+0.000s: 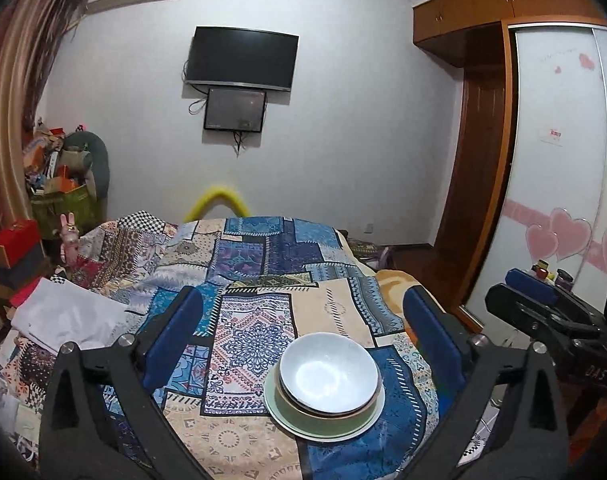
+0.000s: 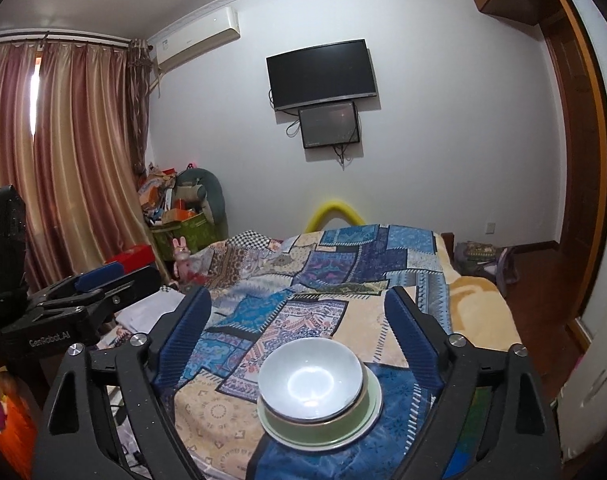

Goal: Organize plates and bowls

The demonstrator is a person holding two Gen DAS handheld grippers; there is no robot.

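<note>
Left wrist view: one white bowl (image 1: 329, 372) nests on one green plate (image 1: 323, 420), patchwork bed (image 1: 263, 264); left gripper (image 1: 303, 332) and right gripper (image 2: 299, 332) gape wide, empty.

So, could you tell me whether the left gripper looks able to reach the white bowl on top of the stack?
Probably yes: the left gripper is open and empty, and nothing lies between it and the white bowl.

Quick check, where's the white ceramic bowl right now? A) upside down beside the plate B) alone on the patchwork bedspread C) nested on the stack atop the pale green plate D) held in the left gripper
C: the white ceramic bowl sits upright in another bowl on the pale green plate, both grippers open and clear of it.
</note>
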